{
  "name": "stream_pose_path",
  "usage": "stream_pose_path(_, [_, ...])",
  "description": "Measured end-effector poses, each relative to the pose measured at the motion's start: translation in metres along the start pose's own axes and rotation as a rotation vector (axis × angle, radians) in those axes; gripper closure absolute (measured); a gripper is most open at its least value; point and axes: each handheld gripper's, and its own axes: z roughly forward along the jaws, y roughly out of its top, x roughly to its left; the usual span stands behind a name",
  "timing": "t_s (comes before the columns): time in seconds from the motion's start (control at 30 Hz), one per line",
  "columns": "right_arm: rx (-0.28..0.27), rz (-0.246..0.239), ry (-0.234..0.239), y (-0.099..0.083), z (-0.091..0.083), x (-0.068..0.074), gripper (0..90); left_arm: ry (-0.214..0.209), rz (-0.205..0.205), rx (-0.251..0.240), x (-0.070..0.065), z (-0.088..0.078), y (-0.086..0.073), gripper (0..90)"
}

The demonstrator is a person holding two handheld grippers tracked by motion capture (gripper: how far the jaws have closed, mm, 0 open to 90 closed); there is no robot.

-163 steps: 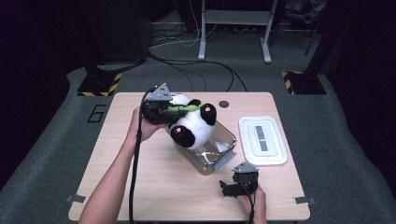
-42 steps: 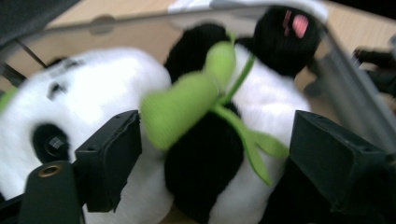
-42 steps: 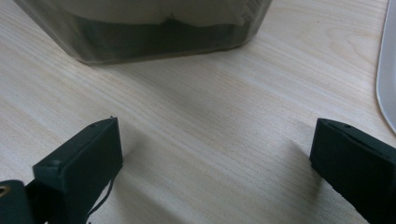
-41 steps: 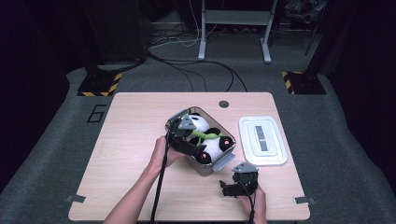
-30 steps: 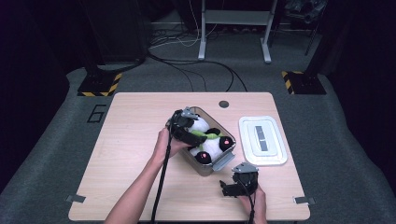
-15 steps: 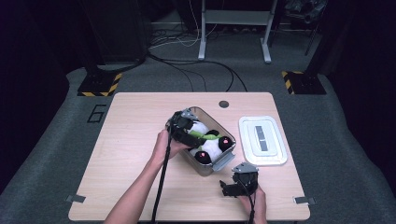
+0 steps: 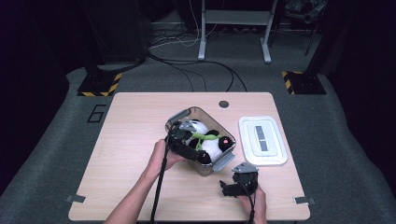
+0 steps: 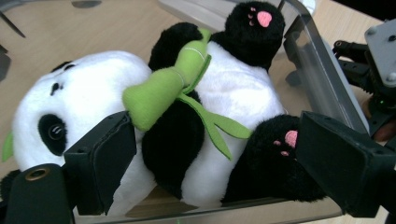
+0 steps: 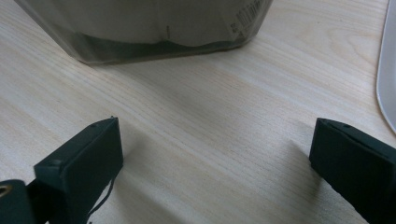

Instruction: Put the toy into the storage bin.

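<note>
Since the earliest frame the panda plush (image 7: 208, 142) has travelled from above the table's left-centre, where it hung in the left gripper (image 7: 183, 140), into the clear container (image 7: 227, 161); over the last second the jaws have just been opening, with the toy between them but no longer pinched.

The plush now lies on its back inside the container at the middle of the table, head toward 9 o'clock in the left gripper view and pink-soled feet toward 12 and 4 o'clock. A green bamboo stalk (image 8: 163, 88) crosses its chest. It looks light, soft and squashy, not fragile or slippery; the fleece should compress and spring back, so a firm pinch across the round belly or a limb would likely hold best, while the stalk is probably too floppy to carry it.

The left gripper's jaws stand apart on either side of the body, clear of the fur. The right gripper (image 7: 238, 184) rests at 5 o'clock from the container, jaws wide apart over bare table (image 9: 210, 140). The white lid (image 7: 262, 140) lies flat at 3 o'clock, just beside the container.
</note>
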Motion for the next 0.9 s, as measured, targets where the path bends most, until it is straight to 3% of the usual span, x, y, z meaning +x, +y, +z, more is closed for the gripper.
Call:
stream_pose_path(0.57, [0.000, 0.000, 0.000, 0.000, 0.000, 0.000, 1.9, 0.062, 0.052, 0.131, -0.005, 0.026, 0.005, 11.7])
stream_pose_path(0.67, [0.000, 0.000, 0.000, 0.000, 0.000, 0.000, 1.9, 0.046, 0.049, 0.110, -0.003, 0.024, 0.005, 11.2])
stream_pose_path(0.8, [0.000, 0.000, 0.000, 0.000, 0.000, 0.000, 1.9, 0.002, 0.005, 0.026, 0.005, 0.013, 0.000, 11.0])
stream_pose_path(0.9, [0.000, 0.000, 0.000, 0.000, 0.000, 0.000, 1.9, 0.009, -0.004, -0.016, 0.008, 0.002, -0.002, 11.2])
